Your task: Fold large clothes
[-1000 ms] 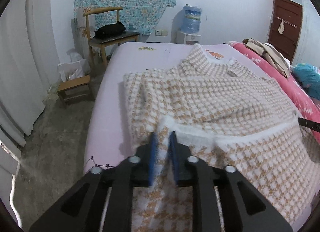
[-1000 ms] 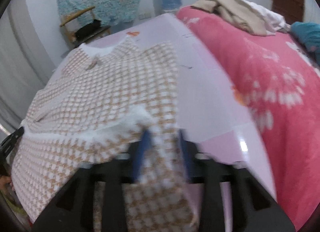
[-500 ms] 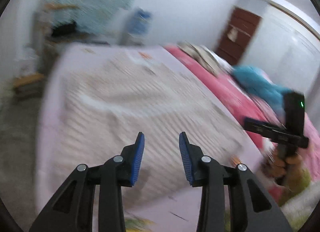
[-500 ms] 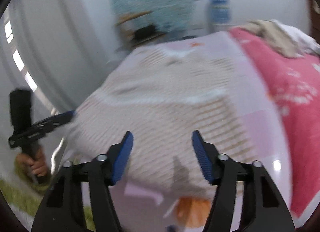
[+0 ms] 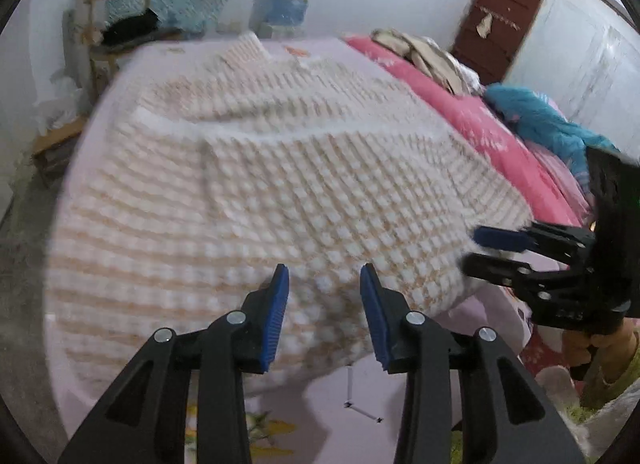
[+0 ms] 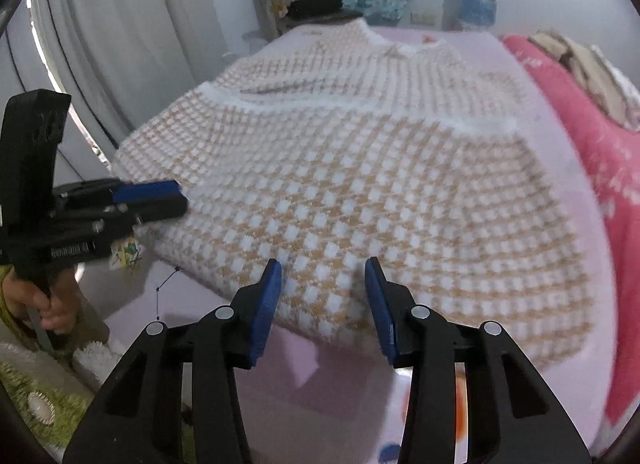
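Checked sweater (image 6: 360,183) is lying spread across the lilac bed sheet (image 6: 560,111), filling the frame centre. Left gripper (image 5: 324,296) is hanging over its near hem, jaws released, nothing between them. Right gripper (image 6: 324,292) jaws have just been closing, not gripping; the hem lies beyond the tips.

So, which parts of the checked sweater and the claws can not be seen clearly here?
- Left wrist view: sweater pattern is smeared by motion blur.
- Both views: its underside and folded-under layers are hidden by the top layer.
- Left wrist view: right claw partly cut by the picture edge.
- Right wrist view: left claw blurred.
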A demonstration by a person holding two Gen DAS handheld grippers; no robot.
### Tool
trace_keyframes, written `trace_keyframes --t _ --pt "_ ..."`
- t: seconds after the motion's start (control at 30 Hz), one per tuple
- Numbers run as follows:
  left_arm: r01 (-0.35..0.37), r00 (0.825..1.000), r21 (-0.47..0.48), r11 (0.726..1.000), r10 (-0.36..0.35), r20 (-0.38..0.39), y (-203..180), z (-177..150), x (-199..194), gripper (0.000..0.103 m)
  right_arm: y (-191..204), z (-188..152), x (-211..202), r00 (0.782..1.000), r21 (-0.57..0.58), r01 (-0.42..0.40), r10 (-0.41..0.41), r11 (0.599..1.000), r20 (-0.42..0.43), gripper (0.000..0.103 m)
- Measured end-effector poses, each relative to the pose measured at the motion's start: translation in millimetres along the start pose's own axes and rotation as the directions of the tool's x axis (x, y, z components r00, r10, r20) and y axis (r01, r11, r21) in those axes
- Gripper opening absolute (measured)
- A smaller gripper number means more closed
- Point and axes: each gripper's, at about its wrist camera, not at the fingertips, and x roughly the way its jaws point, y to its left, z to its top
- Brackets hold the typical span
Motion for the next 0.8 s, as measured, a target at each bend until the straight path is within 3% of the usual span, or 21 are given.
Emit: trace_keyframes --t 0.1,0.2,0.27,0.37,0.5,0.57,0.67,0.8 --pt "-0.078 0.997 -0.058 0.995 0.079 0.023 23.2 -3.4 -13.9 0.037 -6.5 -10.4 -11.6 0.997 0.018 0.072 -0.072 0.997 0.019 0.04" --pt "-0.136 0.99 -0.123 0.983 0.131 -0.047 51.6 -15.5 2.6 0.034 -21.3 -23.6 9.2 0.994 0.062 0.102 -0.099 0.993 -0.044 0.041" --pt "-0.1 0.995 -0.147 0.984 0.101 -0.001 55.8 -19.0 1.4 0.035 -25.0 -28.8 17.4 0.995 0.076 0.098 -0.095 0.992 -0.038 0.043" --pt "-0.103 0.995 -0.135 0.986 0.103 -0.006 51.2 -11.6 -5.0 0.035 -28.5 -22.7 13.5 0.995 0.088 0.09 -0.085 0.992 -0.052 0.043" --pt "-0.111 0.992 -0.17 0.979 0.12 0.043 58.2 -10.4 -26.9 0.035 -44.7 -18.4 -16.5 0.989 0.127 0.147 -0.148 0.981 0.001 0.046" --pt "-0.128 0.991 -0.201 0.971 0.135 0.021 71.2 -17.1 -26.7 0.035 -61.8 -24.3 -17.3 0.984 0.183 0.176 -0.177 0.967 -0.011 0.049" --pt "-0.104 0.994 -0.265 0.958 0.107 -0.004 87.8 -22.8 -20.6 0.035 -81.2 -39.1 8.8 0.98 0.236 0.192 -0.172 0.953 -0.105 0.05" --pt "-0.117 0.993 -0.24 0.964 0.119 -0.007 82.4 -14.3 -26.4 0.035 -72.7 -26.5 3.5 0.974 0.198 0.219 -0.203 0.955 -0.096 0.054"
